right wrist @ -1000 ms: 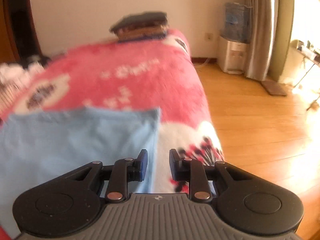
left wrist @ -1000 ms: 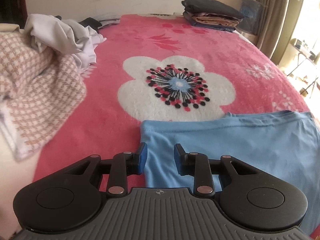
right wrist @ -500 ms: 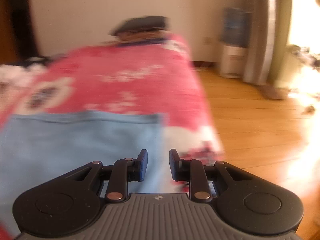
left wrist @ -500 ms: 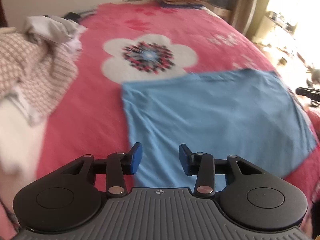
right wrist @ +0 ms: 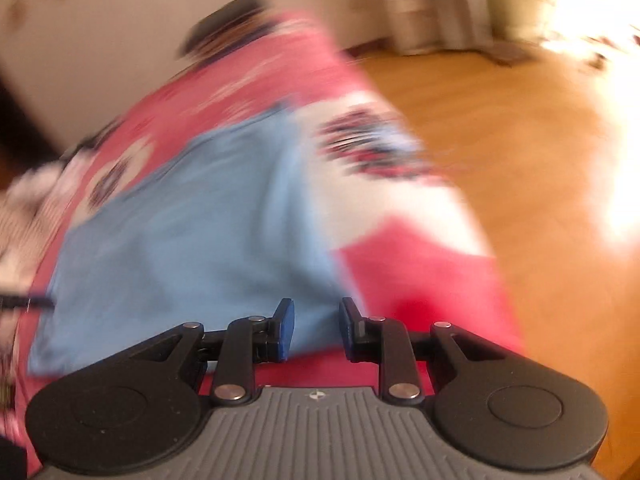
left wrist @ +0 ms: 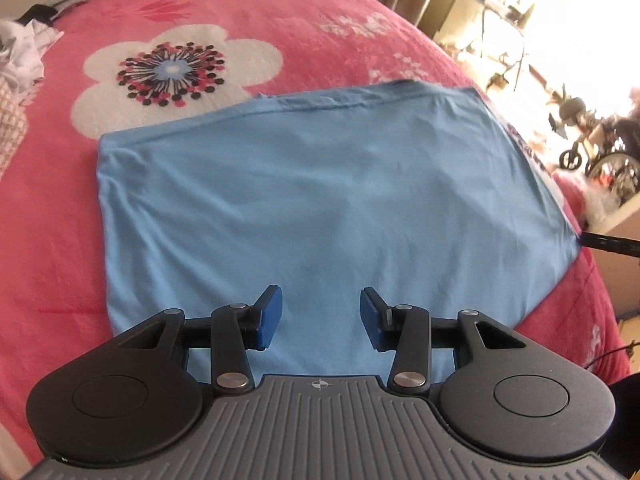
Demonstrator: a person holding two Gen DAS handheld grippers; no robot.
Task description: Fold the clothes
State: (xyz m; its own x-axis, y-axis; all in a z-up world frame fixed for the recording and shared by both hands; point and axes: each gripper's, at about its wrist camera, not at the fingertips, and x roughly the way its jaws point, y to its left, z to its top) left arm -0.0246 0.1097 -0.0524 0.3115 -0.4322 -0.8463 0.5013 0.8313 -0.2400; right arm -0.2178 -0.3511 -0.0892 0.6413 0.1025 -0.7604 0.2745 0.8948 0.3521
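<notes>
Pink floral blanket covers the bed, wood floor off its right side. From my left gripper: jaws spread, nothing between the blue pads, and they've just been opening wider than a second ago. It hangs over the near edge of the light blue garment, which lies flat on the blanket. Earlier this view sat at the garment's left corner; now it's over the middle and nearly the whole piece shows. Clothes pile has slid to the left margin. Right gripper: jaws narrowly apart, nothing pinched, gap about as before. It's over the garment's near right corner. That view is heavily motion-blurred and rolled compared with a second ago; folded stack at the far end is just a smear.
</notes>
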